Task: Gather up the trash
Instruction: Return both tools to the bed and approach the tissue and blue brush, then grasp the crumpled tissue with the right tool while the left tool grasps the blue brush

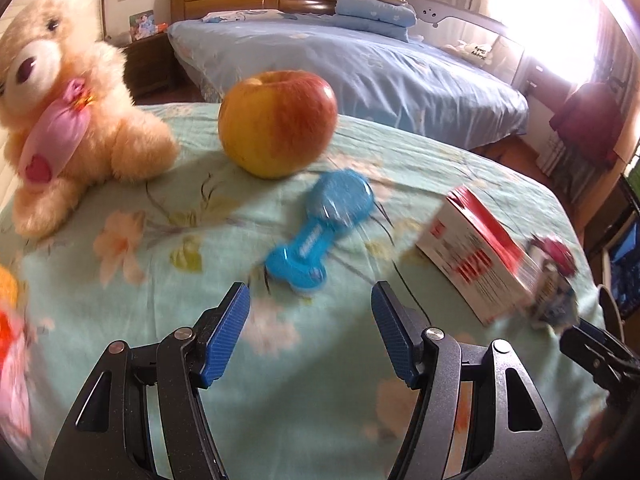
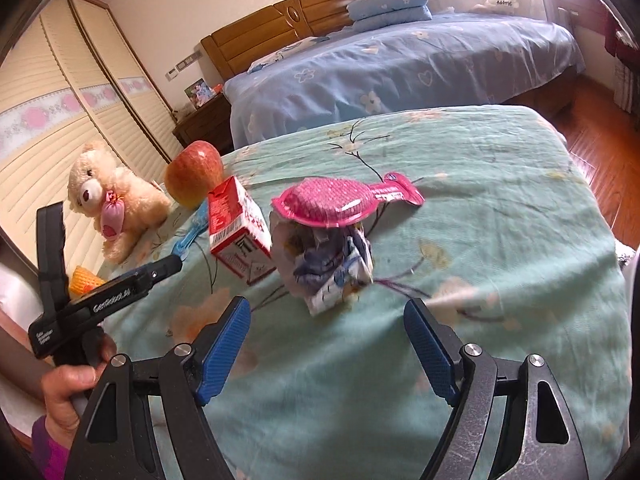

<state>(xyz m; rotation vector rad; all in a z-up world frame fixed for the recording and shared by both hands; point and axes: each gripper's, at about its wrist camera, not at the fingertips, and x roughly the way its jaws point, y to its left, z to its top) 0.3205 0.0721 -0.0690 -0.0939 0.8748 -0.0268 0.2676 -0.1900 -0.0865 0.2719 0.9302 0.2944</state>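
My left gripper (image 1: 311,296) is open and empty, just short of a blue spoon-shaped plastic pack (image 1: 320,226) lying on the green flowered bedspread (image 1: 160,280). A red and white carton (image 1: 476,258) lies to its right, with crumpled wrapper (image 1: 554,288) beyond. My right gripper (image 2: 328,316) is open and empty in front of a crumpled white and blue wrapper (image 2: 332,264), which has a pink spoon-shaped pack (image 2: 336,202) on top. The carton (image 2: 238,228) sits left of it, and the blue pack (image 2: 192,236) peeks out behind.
A teddy bear (image 1: 68,96) and an apple (image 1: 278,122) sit at the back left of the bedspread. An orange item (image 2: 84,278) lies near the left edge. The left gripper's handle (image 2: 108,292) shows in the right wrist view. A blue bed (image 1: 360,64) stands behind.
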